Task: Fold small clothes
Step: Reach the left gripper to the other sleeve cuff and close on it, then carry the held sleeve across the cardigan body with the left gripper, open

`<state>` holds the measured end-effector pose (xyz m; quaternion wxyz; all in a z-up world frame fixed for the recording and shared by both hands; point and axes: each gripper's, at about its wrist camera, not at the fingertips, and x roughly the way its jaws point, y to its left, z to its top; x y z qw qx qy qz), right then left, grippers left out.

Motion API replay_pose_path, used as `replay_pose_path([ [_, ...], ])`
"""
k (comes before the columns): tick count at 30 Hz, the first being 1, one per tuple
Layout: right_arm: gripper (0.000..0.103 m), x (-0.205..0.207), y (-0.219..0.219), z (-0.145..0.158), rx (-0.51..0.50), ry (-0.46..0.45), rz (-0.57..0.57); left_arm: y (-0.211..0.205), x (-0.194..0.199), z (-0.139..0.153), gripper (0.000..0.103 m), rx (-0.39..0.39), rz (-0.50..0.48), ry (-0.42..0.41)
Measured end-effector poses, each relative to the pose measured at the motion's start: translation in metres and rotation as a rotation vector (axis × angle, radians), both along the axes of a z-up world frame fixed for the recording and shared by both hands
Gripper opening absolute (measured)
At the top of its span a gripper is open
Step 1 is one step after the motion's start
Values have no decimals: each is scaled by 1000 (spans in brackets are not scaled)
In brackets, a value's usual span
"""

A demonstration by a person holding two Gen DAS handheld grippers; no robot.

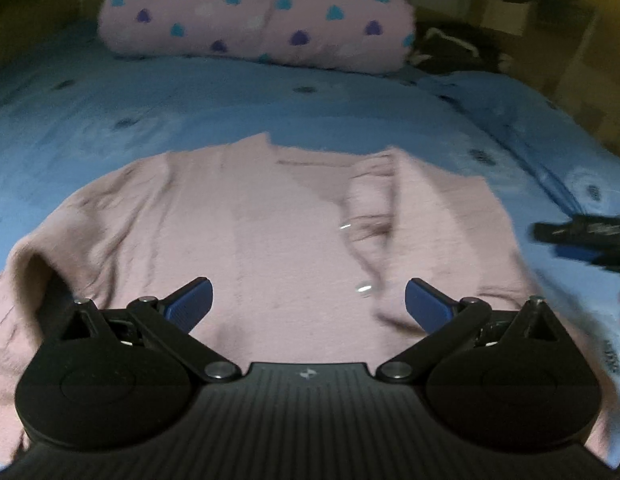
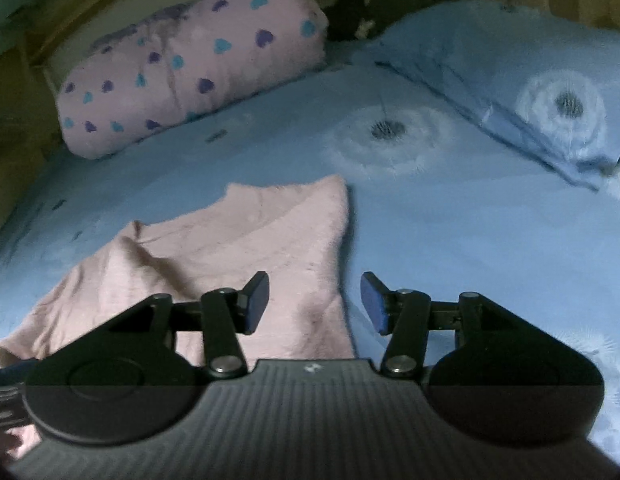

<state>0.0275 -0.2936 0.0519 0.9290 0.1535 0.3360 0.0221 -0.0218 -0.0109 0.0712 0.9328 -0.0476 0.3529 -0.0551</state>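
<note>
A small pale pink cardigan (image 1: pixel 245 216) with shiny buttons lies spread flat on the blue bedspread (image 1: pixel 189 104). My left gripper (image 1: pixel 307 300) is open and empty, hovering just above the cardigan's lower middle. My right gripper (image 2: pixel 314 302) is open and empty, over the cardigan's right edge (image 2: pixel 269 240), its right fingertip over bare bedspread (image 2: pixel 470 220). The right gripper also shows in the left wrist view (image 1: pixel 582 240) at the right side, blurred.
A pink pillow with purple and teal hearts (image 1: pixel 257 12) lies at the far end of the bed, also in the right wrist view (image 2: pixel 189 64). A blue dandelion-print pillow (image 2: pixel 530 80) lies far right. A dark item with white cord (image 2: pixel 382 4) sits behind.
</note>
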Motion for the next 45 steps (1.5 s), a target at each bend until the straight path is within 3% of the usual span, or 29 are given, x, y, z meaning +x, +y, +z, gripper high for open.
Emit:
replay_pose_path([
  [4,53,17,-5,-18,23,35,-21,-32,6,7,103,58,-51,-16],
  [12,53,27,-3,-11,-39,42,46,-78,23,-6,103,137,-137,3],
  [29,53,39,7,-22,-66,100,58,-87,46,-24,93,161,-183,-22],
  [35,53,41,9,-23,-65,109,54,-91,47,-27,70,152,-207,-23],
  [40,53,41,12,-23,-78,107,62,-89,46,-26,27,152,-208,-31],
  [42,53,41,12,-23,-83,106,63,-82,44,-19,17,126,-204,-38],
  [45,53,42,11,-24,-83,110,60,-72,41,-9,15,129,-185,-64],
])
